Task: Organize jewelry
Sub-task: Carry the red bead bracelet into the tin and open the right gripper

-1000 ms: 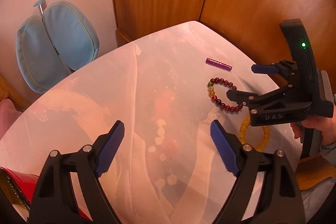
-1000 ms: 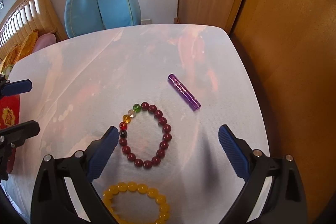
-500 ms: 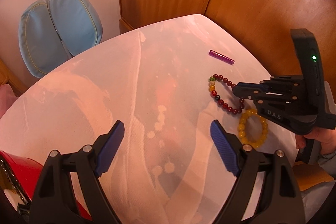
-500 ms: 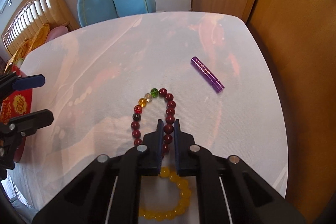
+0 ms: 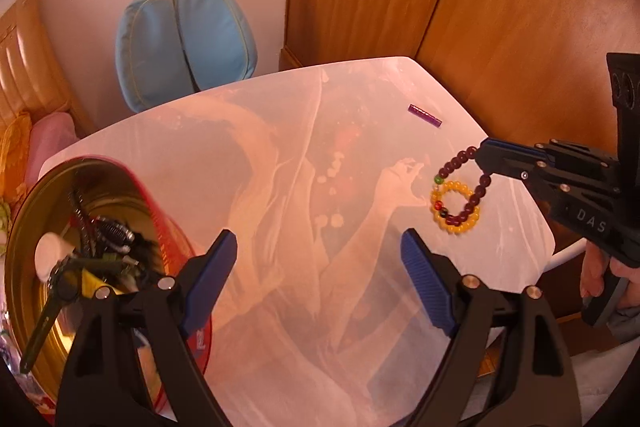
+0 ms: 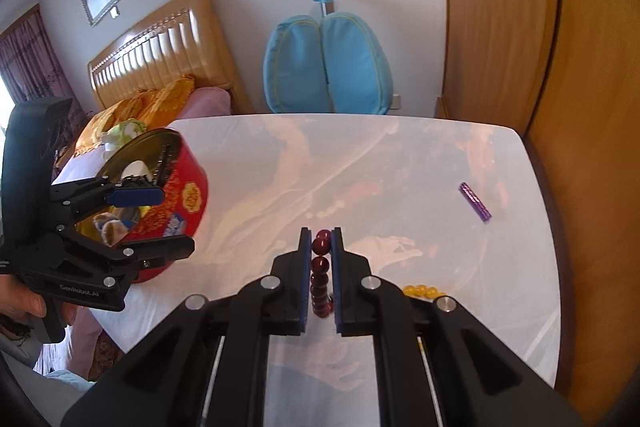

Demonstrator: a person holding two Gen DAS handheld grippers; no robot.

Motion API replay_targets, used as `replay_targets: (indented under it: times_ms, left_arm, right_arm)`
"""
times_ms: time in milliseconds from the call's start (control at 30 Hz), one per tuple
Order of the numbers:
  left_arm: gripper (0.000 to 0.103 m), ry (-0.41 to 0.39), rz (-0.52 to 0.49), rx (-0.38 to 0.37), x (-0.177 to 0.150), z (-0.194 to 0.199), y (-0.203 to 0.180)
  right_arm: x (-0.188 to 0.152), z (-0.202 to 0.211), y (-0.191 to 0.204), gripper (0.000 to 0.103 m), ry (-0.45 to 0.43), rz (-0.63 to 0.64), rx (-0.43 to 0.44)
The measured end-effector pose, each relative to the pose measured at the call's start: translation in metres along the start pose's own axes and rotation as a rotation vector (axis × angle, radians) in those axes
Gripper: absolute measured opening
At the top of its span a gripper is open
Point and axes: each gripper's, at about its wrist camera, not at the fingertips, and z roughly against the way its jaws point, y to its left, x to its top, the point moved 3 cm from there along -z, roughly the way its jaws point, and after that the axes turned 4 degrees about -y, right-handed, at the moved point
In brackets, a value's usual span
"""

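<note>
My right gripper (image 6: 321,239) is shut on a dark red bead bracelet (image 6: 321,269) and holds it above the white table (image 6: 400,155); in the left wrist view the bracelet (image 5: 460,187) hangs from the right gripper (image 5: 482,157). A yellow bead bracelet (image 5: 456,205) lies on the table beneath it, partly hidden in the right wrist view (image 6: 420,291). A purple tube (image 6: 475,201) lies at the far right. My left gripper (image 5: 316,275) is open and empty beside a red tin (image 5: 160,227) with a gold inside, tilted and holding several items.
Wooden wardrobe doors (image 5: 500,7) stand close behind and right of the table. A blue cushioned chair (image 6: 328,63) is beyond the far edge. A bed with a tan headboard (image 6: 160,51) is at the left.
My right gripper, shut on the red bracelet, has lifted it off the table. The left gripper has pulled back and the red tin has come into view beside it.
</note>
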Motion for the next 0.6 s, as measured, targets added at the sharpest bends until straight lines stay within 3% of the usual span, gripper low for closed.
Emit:
replay_targets:
  times_ms: [333, 500, 600]
  left_arm:
    - [0.082, -0.073, 0.067, 0.122, -0.028, 0.062, 0.105]
    - [0.082, -0.1, 0.07, 0.249, -0.043, 0.098, 0.178]
    - [0.082, -0.11, 0.128, 0.291, -0.058, 0.12, 0.225]
  right_arm:
    - [0.038, -0.013, 0.143, 0.011, -0.071, 0.144, 0.168]
    - [0.049, -0.045, 0.231, 0.011, -0.034, 0.212, 0.283]
    - [0.047, -0.064, 0.281, 0.011, -0.004, 0.267, 0.361]
